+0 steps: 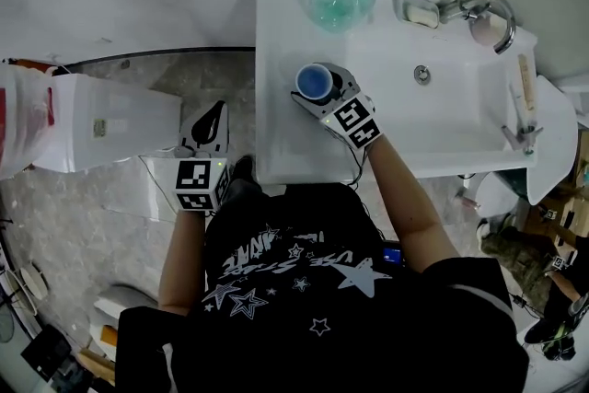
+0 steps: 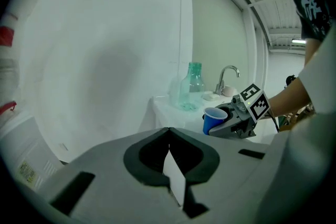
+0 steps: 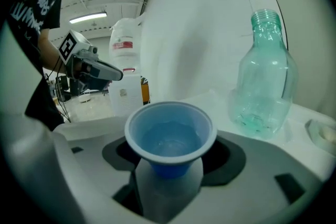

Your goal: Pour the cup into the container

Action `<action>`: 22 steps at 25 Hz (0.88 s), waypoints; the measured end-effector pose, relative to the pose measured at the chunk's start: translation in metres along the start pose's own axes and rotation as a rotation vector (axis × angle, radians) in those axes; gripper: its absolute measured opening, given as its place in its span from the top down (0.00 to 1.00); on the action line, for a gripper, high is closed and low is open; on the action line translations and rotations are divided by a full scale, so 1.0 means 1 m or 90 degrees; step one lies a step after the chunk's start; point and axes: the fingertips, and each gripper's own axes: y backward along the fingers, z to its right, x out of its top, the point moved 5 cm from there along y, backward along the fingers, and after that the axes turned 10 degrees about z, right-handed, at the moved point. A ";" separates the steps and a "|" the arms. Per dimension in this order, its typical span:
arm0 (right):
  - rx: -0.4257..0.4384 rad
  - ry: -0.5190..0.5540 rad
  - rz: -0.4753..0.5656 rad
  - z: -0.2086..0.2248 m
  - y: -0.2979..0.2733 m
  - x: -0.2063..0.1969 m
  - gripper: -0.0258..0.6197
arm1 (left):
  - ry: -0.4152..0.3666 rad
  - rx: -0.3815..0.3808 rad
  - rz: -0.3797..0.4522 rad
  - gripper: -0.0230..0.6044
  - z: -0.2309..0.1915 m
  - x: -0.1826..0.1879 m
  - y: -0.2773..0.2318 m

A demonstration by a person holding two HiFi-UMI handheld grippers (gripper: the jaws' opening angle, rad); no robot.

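Right gripper view | your right claw (image 3: 170, 168) grasps the blue cup (image 3: 170, 136), upright, liquid inside, at the sink's (image 1: 276, 124) left ledge | green bottle (image 3: 262, 81) stands just beyond, far-right, neck up | left claw (image 1: 210, 129) clenched empty, well apart left.

Washroom: white washbasin (image 1: 451, 110), chrome tap (image 1: 485, 11), soap dish (image 1: 419, 12), speckled floor (image 1: 83, 225).
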 end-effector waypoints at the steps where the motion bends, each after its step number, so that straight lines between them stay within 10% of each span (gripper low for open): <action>1: -0.001 0.001 -0.002 0.000 0.000 0.000 0.48 | 0.001 0.001 -0.001 0.95 0.000 -0.001 0.001; 22: -0.089 -0.070 0.004 0.030 0.046 0.053 0.51 | -0.010 -0.055 0.032 0.95 0.003 0.024 -0.009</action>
